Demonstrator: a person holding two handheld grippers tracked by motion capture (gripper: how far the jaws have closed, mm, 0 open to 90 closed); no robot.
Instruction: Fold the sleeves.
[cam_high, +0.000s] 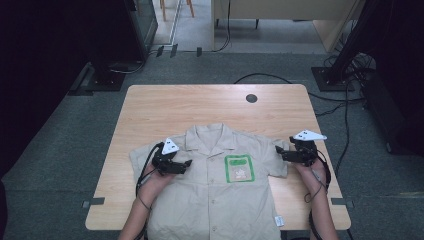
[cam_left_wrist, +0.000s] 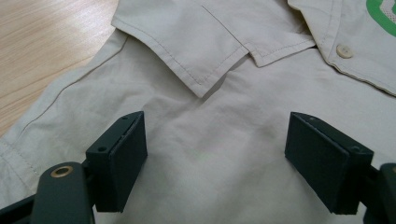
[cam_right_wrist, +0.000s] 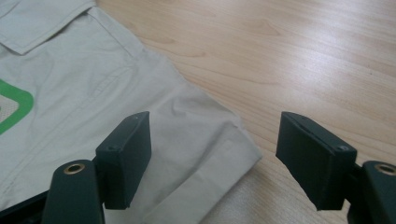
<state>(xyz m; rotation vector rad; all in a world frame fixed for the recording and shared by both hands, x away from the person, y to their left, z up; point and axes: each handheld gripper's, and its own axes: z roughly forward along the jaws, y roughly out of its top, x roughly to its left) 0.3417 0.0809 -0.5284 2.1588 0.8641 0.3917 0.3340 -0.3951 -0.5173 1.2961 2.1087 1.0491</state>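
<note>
One beige short-sleeved shirt (cam_high: 220, 185) lies flat and face up in the lower middle of the high view, collar toward the far edge of the wooden table (cam_high: 210, 102), its hem reaching the near edge. It looks spread out and smooth, with both sleeves out to the sides, so any folding appears not yet begun: no part of the cloth is turned over.

The left gripper (cam_high: 186, 163) rests over the shirt's shoulder at centre left, just below the collar (cam_left_wrist: 205, 51); its jaws stand wide apart with bare cloth between them and nothing pinched. The right gripper (cam_high: 278, 151) sits at the end of the sleeve (cam_right_wrist: 205, 154) at centre right, jaws also spread wide, one over the cuff and the other over bare wood, gripping nothing.

Counted: one shirt, one green-edged badge (cam_high: 239, 168) on its chest, one white tag (cam_high: 279, 221) near the hem, two grippers, one table with a single dark round hole (cam_high: 251, 98) near its far edge.
</note>
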